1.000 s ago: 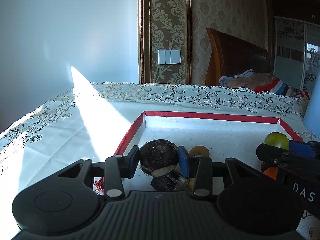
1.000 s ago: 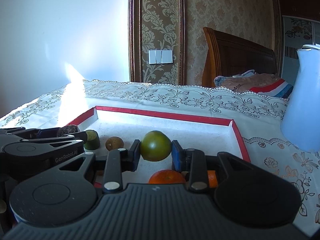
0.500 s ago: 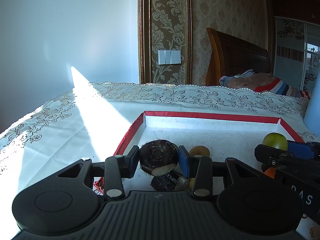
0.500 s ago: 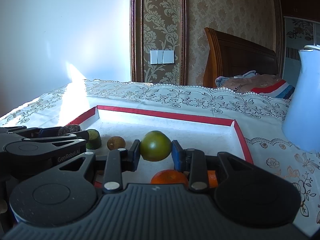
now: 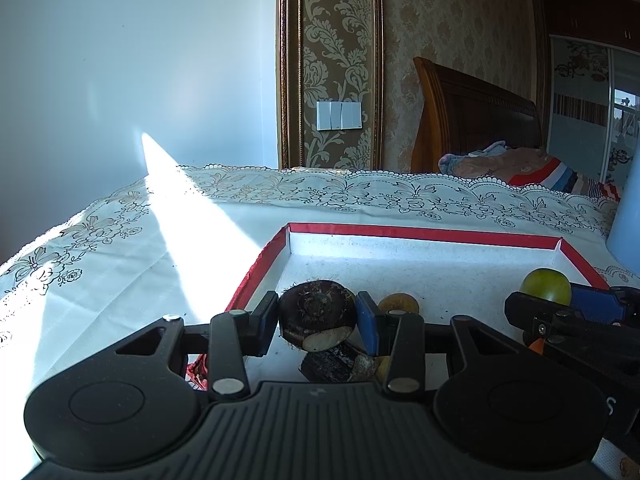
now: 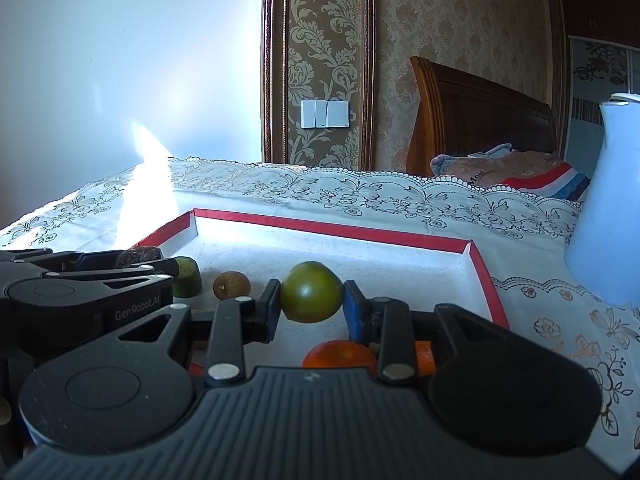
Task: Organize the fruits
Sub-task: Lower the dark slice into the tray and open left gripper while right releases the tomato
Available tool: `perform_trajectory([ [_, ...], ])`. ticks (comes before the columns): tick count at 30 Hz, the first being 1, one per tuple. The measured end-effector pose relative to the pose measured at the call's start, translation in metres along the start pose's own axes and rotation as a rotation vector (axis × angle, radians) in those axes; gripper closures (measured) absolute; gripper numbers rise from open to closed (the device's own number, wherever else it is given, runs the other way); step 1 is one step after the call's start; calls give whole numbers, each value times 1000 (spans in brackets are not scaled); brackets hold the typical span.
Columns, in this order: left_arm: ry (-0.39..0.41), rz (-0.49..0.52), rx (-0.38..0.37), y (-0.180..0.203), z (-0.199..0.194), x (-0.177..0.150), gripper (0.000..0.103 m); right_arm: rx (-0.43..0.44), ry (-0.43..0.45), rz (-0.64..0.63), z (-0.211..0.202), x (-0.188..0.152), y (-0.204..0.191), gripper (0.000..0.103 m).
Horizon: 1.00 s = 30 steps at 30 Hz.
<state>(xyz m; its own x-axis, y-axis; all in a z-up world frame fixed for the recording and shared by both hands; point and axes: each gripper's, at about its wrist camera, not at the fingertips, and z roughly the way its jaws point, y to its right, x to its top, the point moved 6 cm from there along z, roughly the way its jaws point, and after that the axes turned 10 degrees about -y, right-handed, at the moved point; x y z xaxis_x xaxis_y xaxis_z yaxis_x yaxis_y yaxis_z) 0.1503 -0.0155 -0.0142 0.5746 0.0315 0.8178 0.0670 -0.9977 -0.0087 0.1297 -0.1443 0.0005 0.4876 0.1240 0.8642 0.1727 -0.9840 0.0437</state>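
We see the left hand-held gripper (image 5: pixel 316 322) clamped on a dark, rough, round fruit (image 5: pixel 317 314), held above the near left corner of the red-rimmed tray (image 5: pixel 420 233) on the bench. The right hand-held gripper (image 6: pixel 311 304) is clamped on a green round fruit (image 6: pixel 311 297) over the tray's near right part. Beneath each, our own tool bodies cut off dark pieces (image 5: pixel 332 366) and an orange fruit (image 6: pixel 340 354). A small brown fruit (image 6: pixel 231 285) lies in the tray.
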Motion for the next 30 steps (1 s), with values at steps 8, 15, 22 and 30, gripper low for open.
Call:
perform_trajectory([
  [8,5,5,-1,1,2,0,62,2,-4,-3,1,-1,-2,72],
  [15,18,24,-11,7,3,-1,62,-2,-27,-10,7,-5,-3,72],
  [22,6,40,-18,10,7,-3,62,-8,-40,-22,12,-7,-4,71],
  [30,-11,39,-15,9,8,-6,61,-12,-44,-17,15,-8,-3,71],
])
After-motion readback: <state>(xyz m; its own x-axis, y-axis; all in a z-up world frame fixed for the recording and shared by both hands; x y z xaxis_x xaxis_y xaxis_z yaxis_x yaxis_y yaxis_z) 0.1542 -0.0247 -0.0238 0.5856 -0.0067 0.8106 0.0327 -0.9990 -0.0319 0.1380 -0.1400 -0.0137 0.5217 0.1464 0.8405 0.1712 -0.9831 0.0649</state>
